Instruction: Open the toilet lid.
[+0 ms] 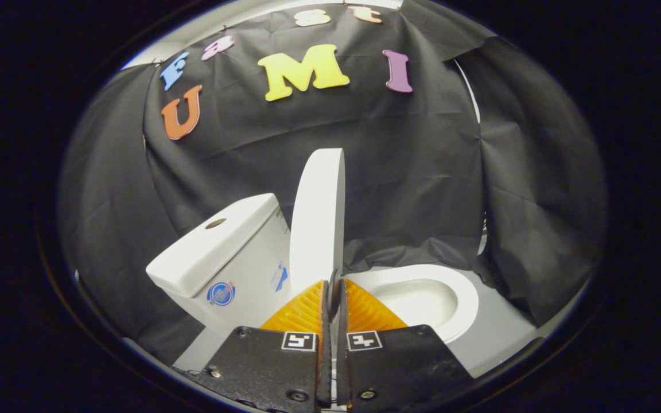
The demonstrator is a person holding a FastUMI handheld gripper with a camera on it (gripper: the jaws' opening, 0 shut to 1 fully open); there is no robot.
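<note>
Toilet lid [316, 221] raised, standing almost upright on edge, close to the tank [221, 246] beside it, leaning not quite against it. Bowl [422, 298] open and bare on the far side of the lid. Gripper [333, 289] closed tight on the lid's lower edge, both fingers [302, 310] pressed to it with barely a slit between them. Lifting step judged nearly done, with only the last bit of swing toward the tank left. Next move, by that reading: ease the lid back until it rests against the tank, then part the fingers and draw clear without dragging the lid forward again. Booth floor [497, 332] pale around the base.
</note>
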